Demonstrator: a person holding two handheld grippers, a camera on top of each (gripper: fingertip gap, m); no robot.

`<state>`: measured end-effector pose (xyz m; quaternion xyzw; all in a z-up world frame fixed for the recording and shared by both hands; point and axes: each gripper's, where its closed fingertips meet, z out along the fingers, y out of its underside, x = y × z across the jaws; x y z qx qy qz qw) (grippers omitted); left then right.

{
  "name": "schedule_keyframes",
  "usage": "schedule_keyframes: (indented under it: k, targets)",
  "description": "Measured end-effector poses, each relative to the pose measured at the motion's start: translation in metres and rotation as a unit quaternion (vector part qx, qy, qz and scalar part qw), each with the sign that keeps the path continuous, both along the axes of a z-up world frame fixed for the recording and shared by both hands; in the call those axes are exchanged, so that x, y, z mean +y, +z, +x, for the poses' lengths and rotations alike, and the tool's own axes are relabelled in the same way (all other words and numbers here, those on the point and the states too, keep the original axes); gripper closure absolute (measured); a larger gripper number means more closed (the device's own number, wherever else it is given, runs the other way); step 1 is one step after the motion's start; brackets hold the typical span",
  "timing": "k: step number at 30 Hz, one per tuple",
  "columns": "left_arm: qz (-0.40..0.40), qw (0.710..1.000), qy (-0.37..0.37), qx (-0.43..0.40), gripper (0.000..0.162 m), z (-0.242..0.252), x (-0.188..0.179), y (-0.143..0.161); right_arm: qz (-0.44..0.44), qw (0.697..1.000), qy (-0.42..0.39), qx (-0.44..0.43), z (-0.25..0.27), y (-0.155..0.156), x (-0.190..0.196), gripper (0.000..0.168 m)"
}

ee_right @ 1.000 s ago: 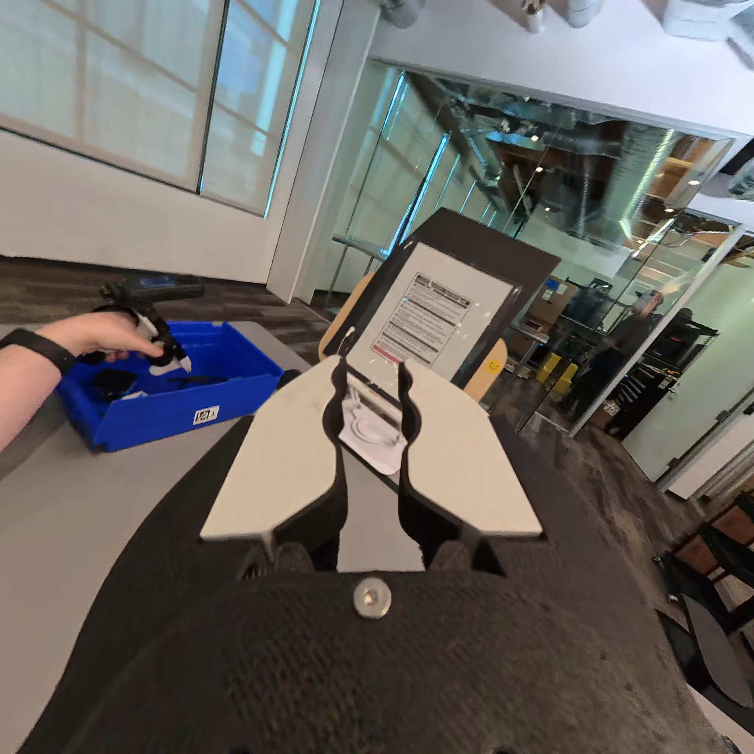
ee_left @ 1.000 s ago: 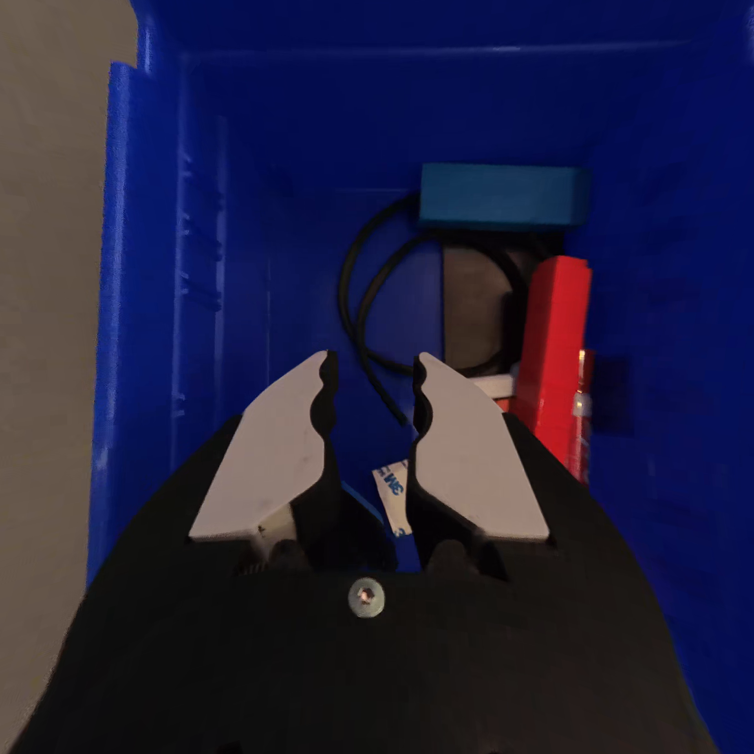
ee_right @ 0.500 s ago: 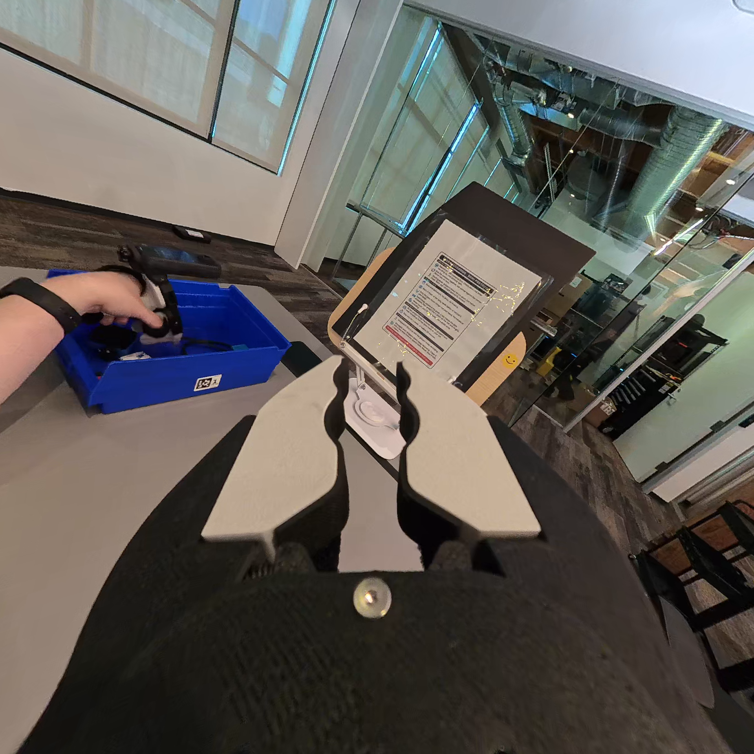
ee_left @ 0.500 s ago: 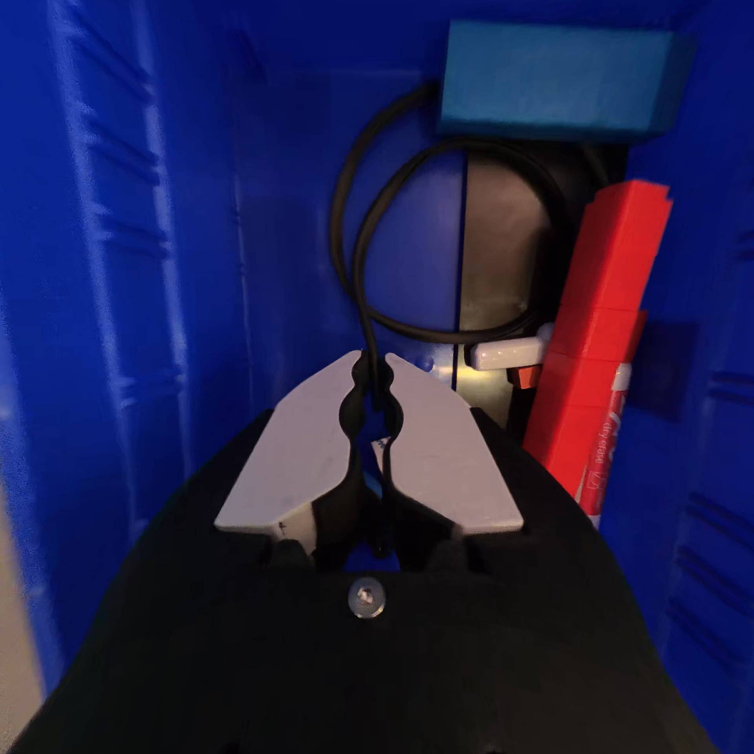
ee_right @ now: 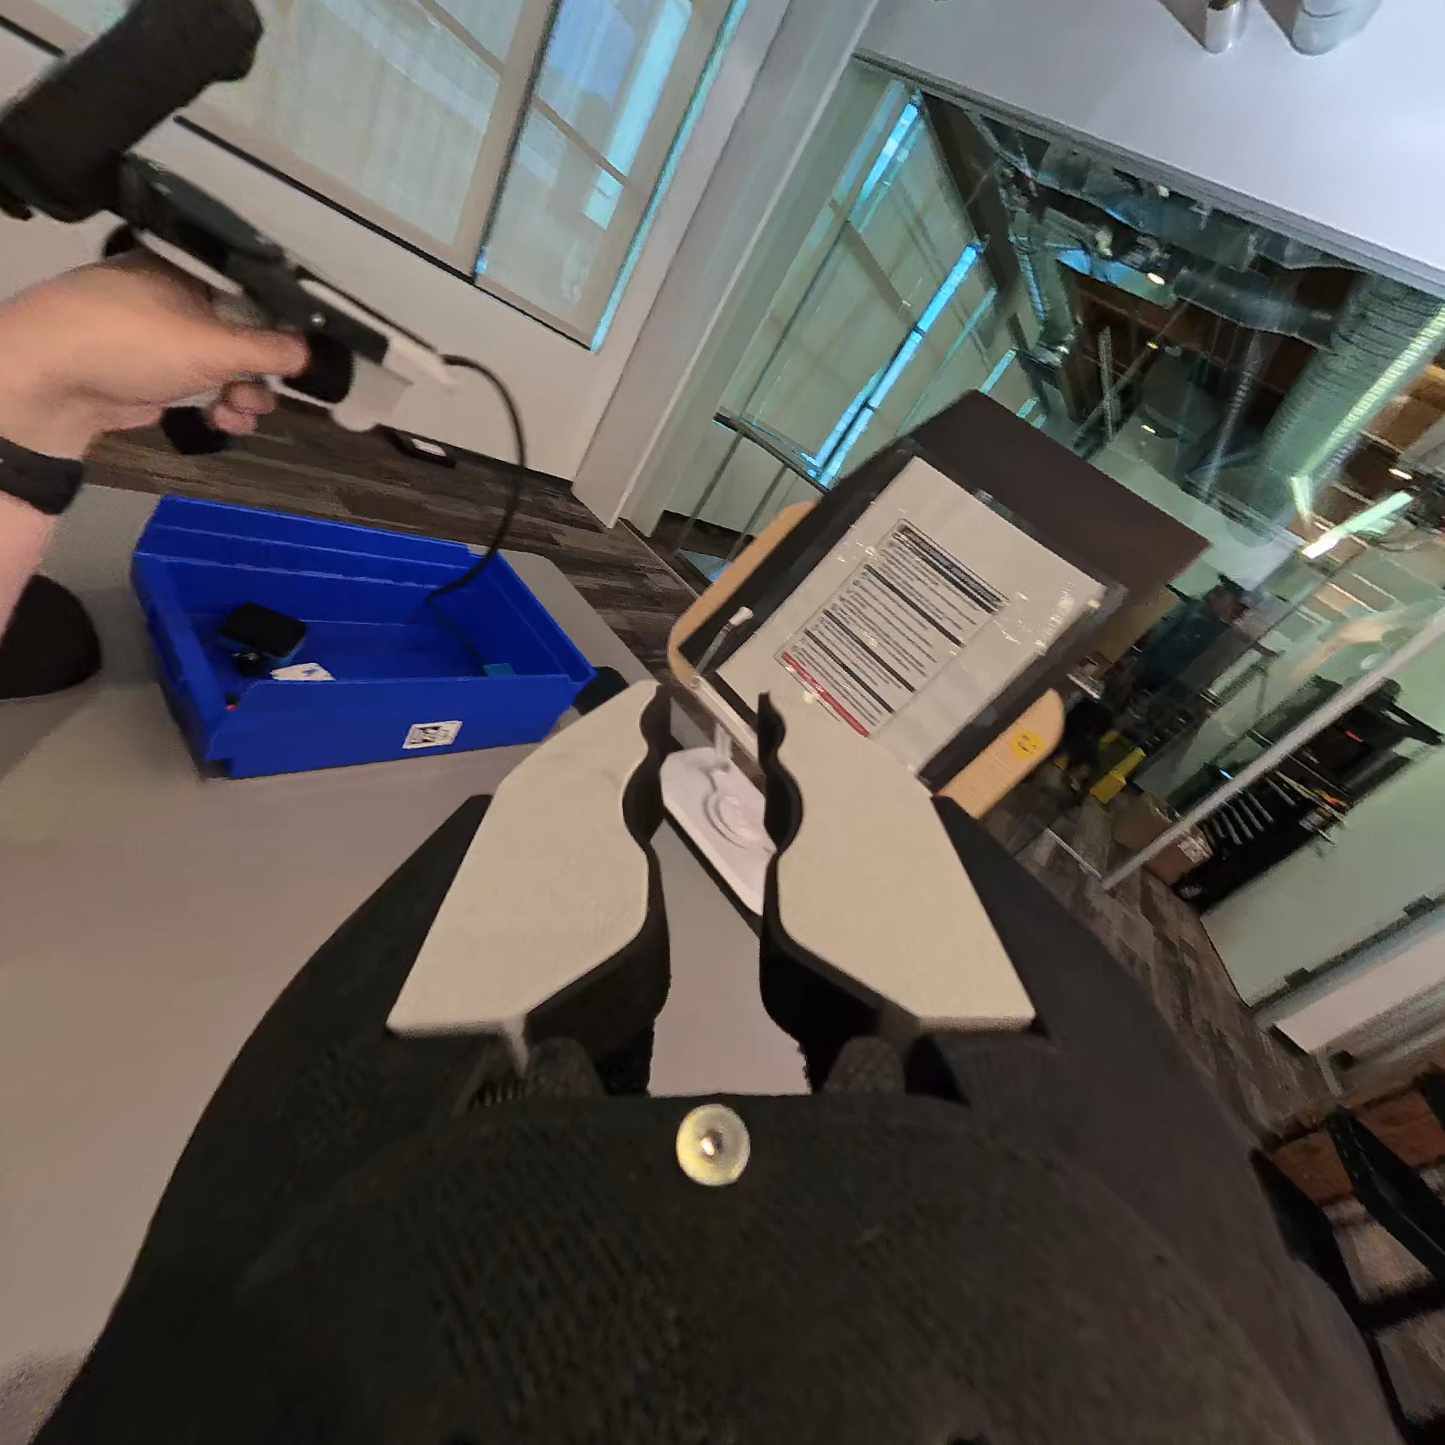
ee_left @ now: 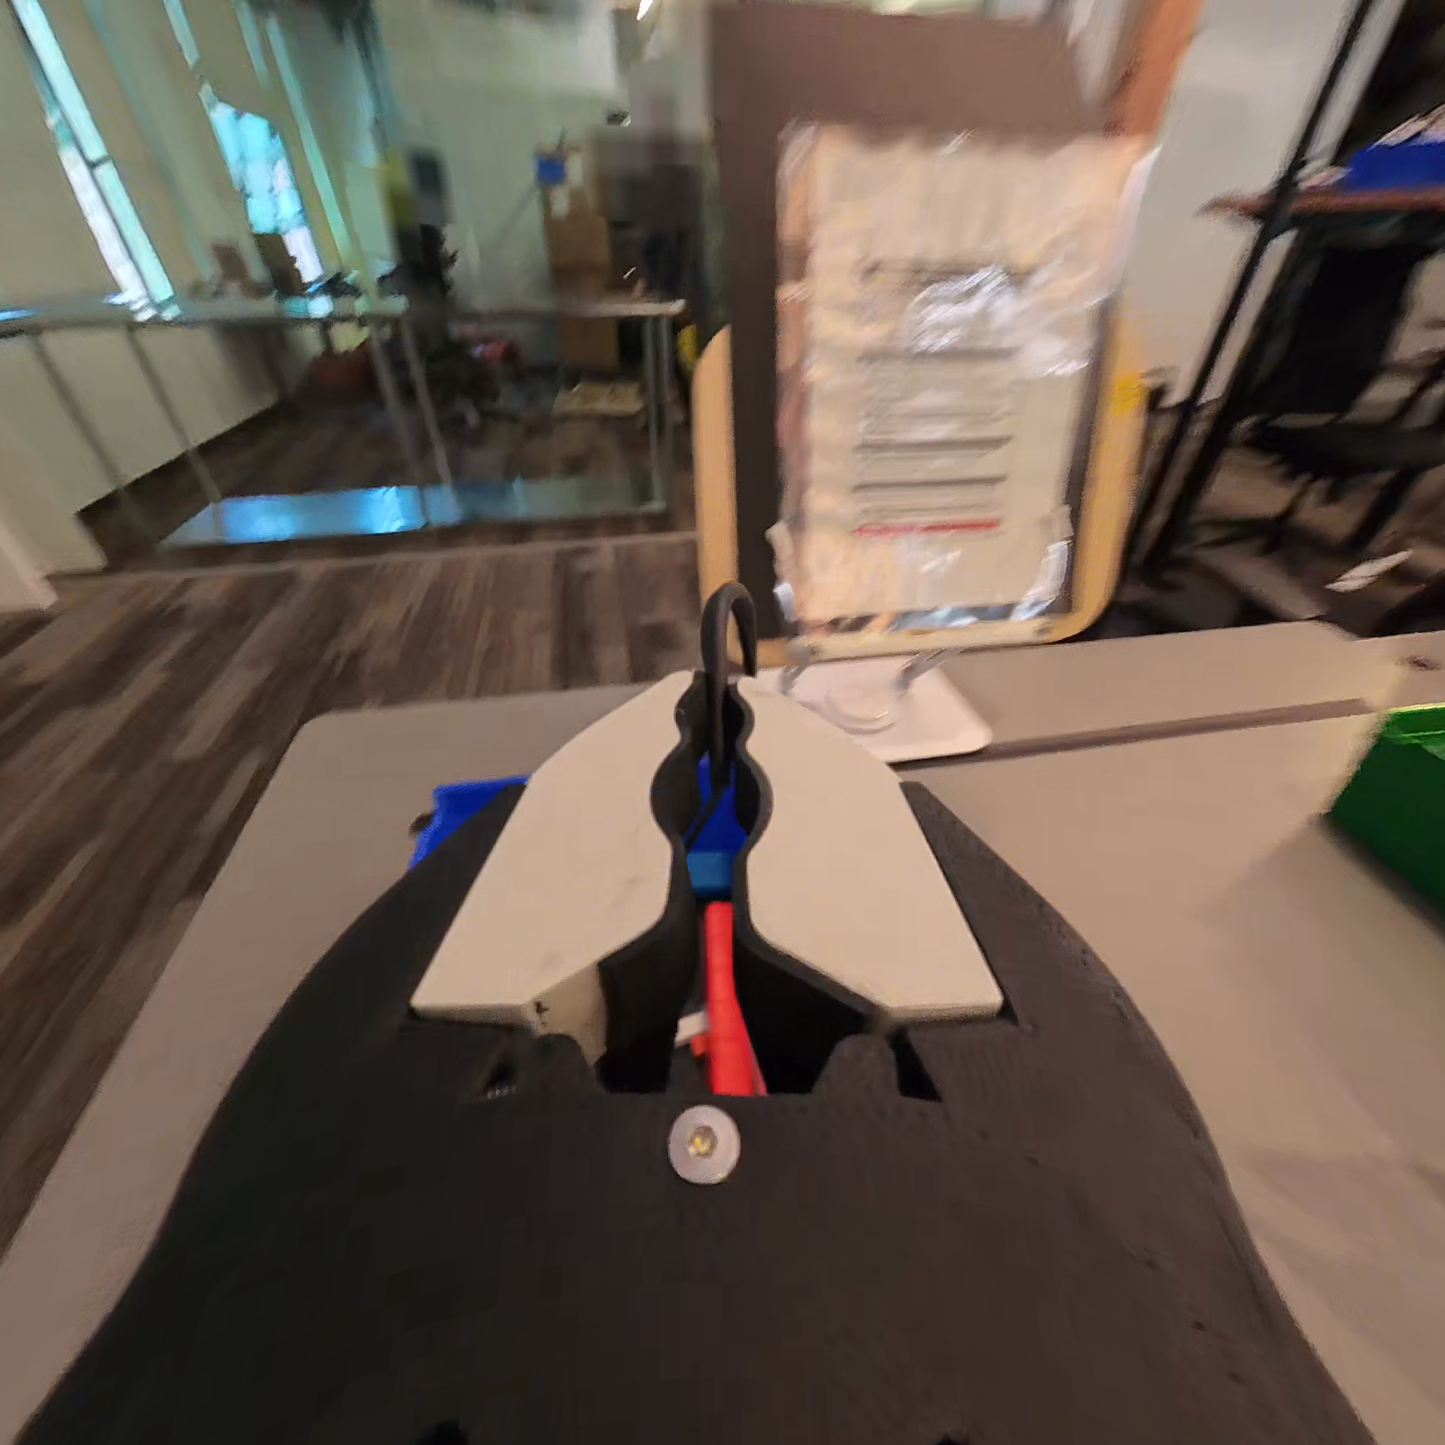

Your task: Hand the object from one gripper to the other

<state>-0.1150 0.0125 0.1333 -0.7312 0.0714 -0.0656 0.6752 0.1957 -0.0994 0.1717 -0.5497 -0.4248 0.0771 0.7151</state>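
There are two grippers: the left gripper [ee_left: 715,688] and the right gripper [ee_right: 708,708]. There is one black cable [ee_right: 508,469], one blue bin [ee_right: 352,727], one green bin [ee_left: 1400,790], one gray table [ee_right: 156,860], one standing sign [ee_right: 899,625] and one hand [ee_right: 117,352].

A grey table [ee_right: 195,899] fills the lower left of the right wrist view, carrying a blue bin [ee_right: 328,731] at left centre and a white sign stand base [ee_right: 723,821] mid-frame.
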Motion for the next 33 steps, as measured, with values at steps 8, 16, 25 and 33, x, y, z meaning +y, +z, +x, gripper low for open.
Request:
schedule_keyframes:
  k: [8,16,25,33]
  targets:
    - [0.083,0.988,-0.128,0.004,0.160,0.081,-0.049,0.046,-0.045,0.987,0.154,-0.019,-0.114,-0.065,0.011,0.117]
    - [0.117,0.966,-0.229,-0.007,0.159,0.133,-0.082,0.061,-0.179,0.963,0.203,0.002,-0.170,-0.139,0.034,0.103]
    - [0.147,0.939,-0.308,-0.027,0.159,0.160,-0.120,0.075,-0.211,0.943,0.208,0.154,-0.187,-0.139,0.049,0.100]
    - [0.162,0.930,-0.330,-0.029,0.160,0.160,-0.140,0.082,-0.220,0.950,0.181,0.126,-0.217,-0.171,0.059,0.101]
